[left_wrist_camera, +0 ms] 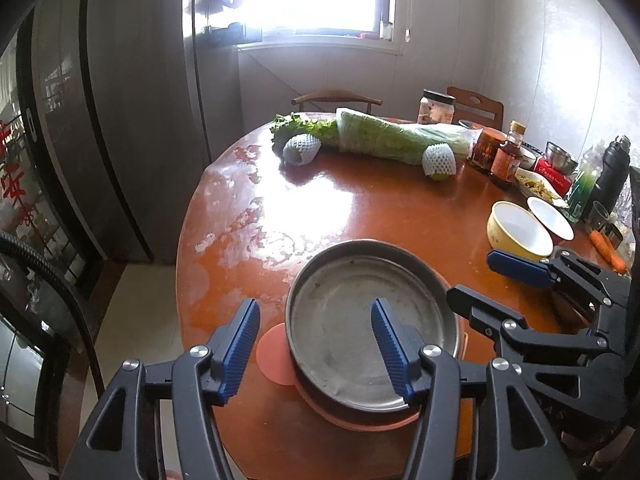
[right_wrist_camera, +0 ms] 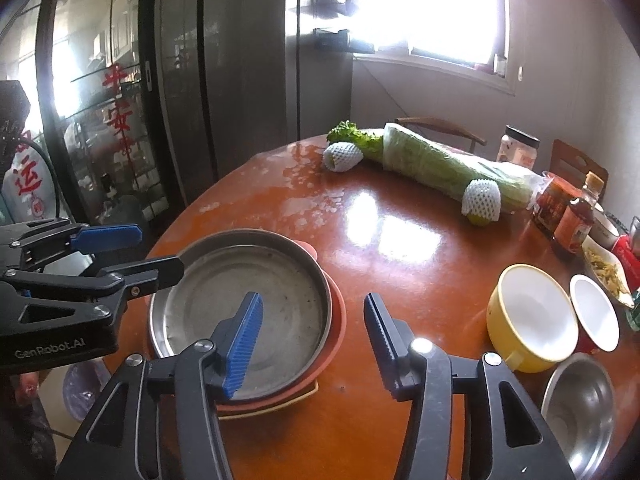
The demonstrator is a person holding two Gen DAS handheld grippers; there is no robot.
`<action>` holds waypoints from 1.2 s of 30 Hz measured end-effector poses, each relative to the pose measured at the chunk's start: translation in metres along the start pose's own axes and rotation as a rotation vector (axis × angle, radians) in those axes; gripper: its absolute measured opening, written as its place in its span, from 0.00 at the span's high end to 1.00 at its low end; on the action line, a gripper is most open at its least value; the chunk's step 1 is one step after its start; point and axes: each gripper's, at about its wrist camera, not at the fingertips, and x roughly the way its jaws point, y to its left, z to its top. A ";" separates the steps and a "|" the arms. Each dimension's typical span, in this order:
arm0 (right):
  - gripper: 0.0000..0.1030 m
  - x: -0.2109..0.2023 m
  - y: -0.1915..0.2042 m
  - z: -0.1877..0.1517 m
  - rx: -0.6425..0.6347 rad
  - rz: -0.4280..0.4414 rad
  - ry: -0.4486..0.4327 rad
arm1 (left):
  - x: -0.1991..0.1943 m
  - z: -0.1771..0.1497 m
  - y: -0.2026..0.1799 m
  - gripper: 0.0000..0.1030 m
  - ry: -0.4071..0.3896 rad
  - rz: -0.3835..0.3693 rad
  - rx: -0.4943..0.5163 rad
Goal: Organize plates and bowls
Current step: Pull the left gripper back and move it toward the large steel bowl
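Observation:
A round steel plate [left_wrist_camera: 360, 320] lies on top of a stack of salmon and cream plates [left_wrist_camera: 276, 356] near the front edge of the round table. My left gripper [left_wrist_camera: 316, 344] is open, its jaws either side of the plate's left rim, empty. My right gripper [right_wrist_camera: 312, 332] is open over the stack's right rim [right_wrist_camera: 336, 320], empty; it also shows in the left wrist view [left_wrist_camera: 480, 280]. A yellow bowl [right_wrist_camera: 528, 316], a red bowl with white inside [right_wrist_camera: 596, 316] and a small steel bowl [right_wrist_camera: 580, 404] stand to the right.
The orange table [right_wrist_camera: 400, 232] carries wrapped cabbage [right_wrist_camera: 440, 168], two fruits in foam nets [right_wrist_camera: 482, 196], sauce bottles [right_wrist_camera: 576, 216], a jar [right_wrist_camera: 518, 148] and a dish of food [right_wrist_camera: 604, 268] at the back right. Chairs stand behind. Glass cabinets [right_wrist_camera: 100, 120] are on the left.

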 end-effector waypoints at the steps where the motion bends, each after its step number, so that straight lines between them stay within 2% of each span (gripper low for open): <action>1: 0.46 -0.004 0.000 0.000 0.001 -0.002 -0.008 | -0.002 0.000 -0.001 0.42 -0.005 0.002 0.001; 9: 0.36 -0.029 -0.004 0.002 -0.004 -0.025 -0.063 | -0.018 0.003 -0.017 0.40 -0.033 0.009 0.032; 15: 0.34 -0.048 -0.012 0.000 0.003 -0.052 -0.099 | -0.027 0.006 -0.030 0.34 -0.059 0.009 0.031; 21: 0.31 -0.068 -0.025 -0.006 0.024 -0.079 -0.130 | -0.033 0.008 -0.044 0.33 -0.069 -0.011 0.027; 24: 0.28 -0.077 -0.032 -0.008 0.040 -0.082 -0.148 | -0.037 0.009 -0.051 0.30 -0.084 -0.023 0.021; 36: 0.28 -0.118 -0.063 -0.026 0.080 -0.155 -0.205 | -0.050 0.020 -0.088 0.24 -0.124 -0.102 0.034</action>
